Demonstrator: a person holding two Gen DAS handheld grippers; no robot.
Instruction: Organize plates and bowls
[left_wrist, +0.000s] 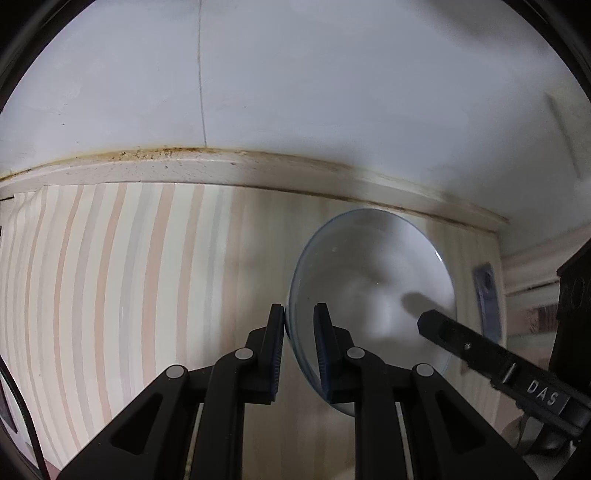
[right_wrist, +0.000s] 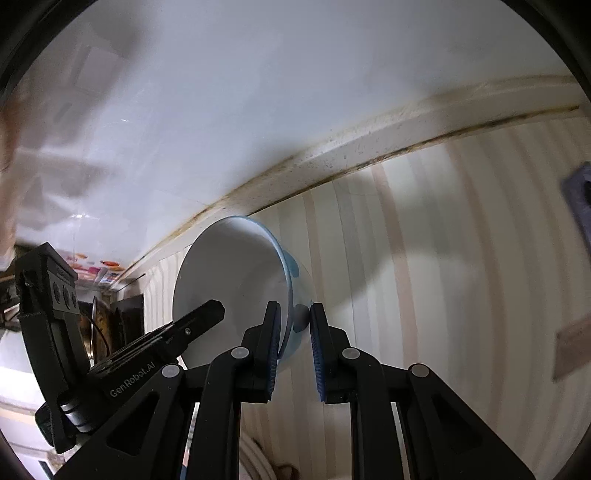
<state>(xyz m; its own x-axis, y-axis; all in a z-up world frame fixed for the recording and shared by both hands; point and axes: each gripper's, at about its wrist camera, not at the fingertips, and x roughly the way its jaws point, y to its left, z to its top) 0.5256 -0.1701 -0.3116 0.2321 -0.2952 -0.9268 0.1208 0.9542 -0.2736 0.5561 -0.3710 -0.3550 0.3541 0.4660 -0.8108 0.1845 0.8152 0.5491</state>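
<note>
Two grippers share one white ceramic bowl with a pale blue rim (left_wrist: 373, 280), each taking the rim on an opposite side. The left gripper (left_wrist: 299, 314) has its fingers nearly closed, one pad outside the wall and one inside. The right gripper (right_wrist: 293, 314) is closed to a similar narrow gap, straddling the blue-tinted wall at the opposite edge. The bowl appears tilted and raised slightly off the striped beige surface (left_wrist: 110, 266), close to the stained white ledge (left_wrist: 184, 166) along the tiled wall (left_wrist: 295, 74); whether it clears the surface completely cannot be told. The step in hand is judged to be the two-handed carry of the bowl toward its stacking place. The next move calls for both hands travelling together at matched height, keeping the rim level so that neither grip slips.
</note>
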